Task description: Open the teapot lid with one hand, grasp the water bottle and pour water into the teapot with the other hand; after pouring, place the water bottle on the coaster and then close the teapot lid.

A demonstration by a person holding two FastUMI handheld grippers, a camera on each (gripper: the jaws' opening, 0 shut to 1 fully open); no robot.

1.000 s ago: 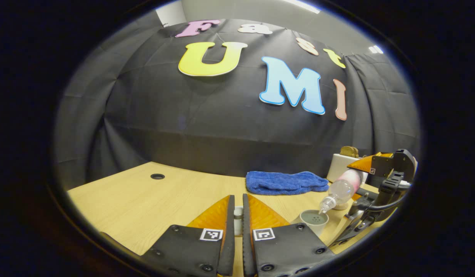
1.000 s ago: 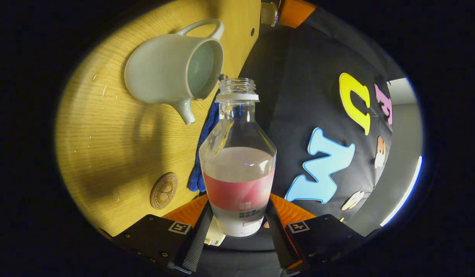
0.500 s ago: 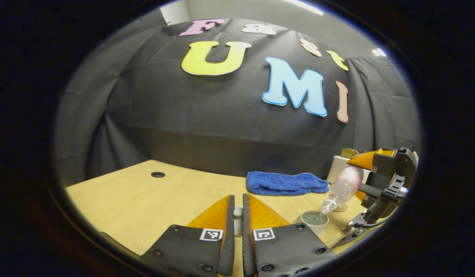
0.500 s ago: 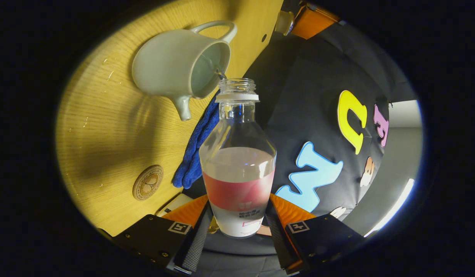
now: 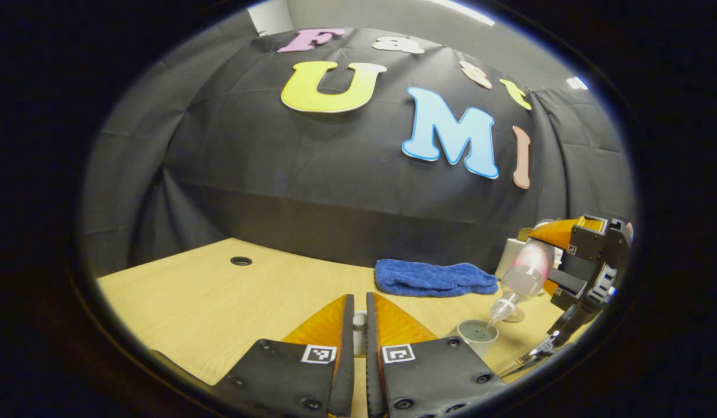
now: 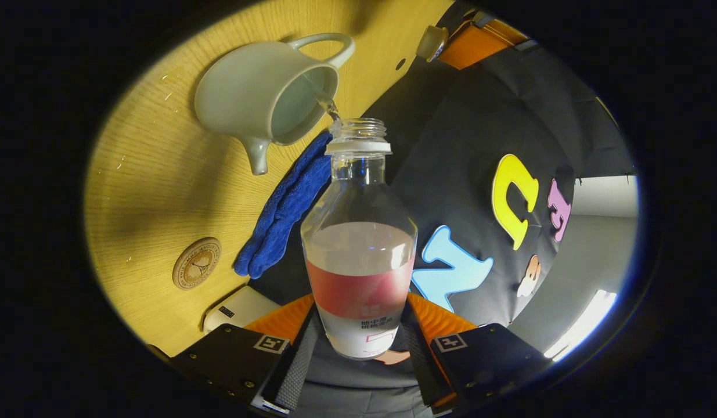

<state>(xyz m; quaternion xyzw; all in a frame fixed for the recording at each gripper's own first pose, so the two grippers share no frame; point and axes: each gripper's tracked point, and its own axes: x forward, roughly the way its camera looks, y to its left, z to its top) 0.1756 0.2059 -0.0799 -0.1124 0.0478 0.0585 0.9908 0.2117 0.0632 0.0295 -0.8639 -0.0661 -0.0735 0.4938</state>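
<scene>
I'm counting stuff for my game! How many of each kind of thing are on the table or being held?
Teapot: 1
Teapot lid: 1
Water bottle: 1
Coaster: 1
Blue towel: 1
White box: 1
Total: 6

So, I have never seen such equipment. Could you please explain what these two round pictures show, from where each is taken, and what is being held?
There is no robot here: a person holds one two-finger gripper in each hand, and a wide-angle camera rides on each, looking along its fingers.

In the right gripper view, the right gripper is shut on a water bottle, tipped so a thin stream runs from its mouth into the open teapot.

In the left gripper view, the left gripper is shut on a small pale thing, probably the teapot lid, though little of it shows. Farther off you see the same bottle and teapot.

On the wooden table also lie a blue cloth, a round wooden coaster and a white box.
</scene>
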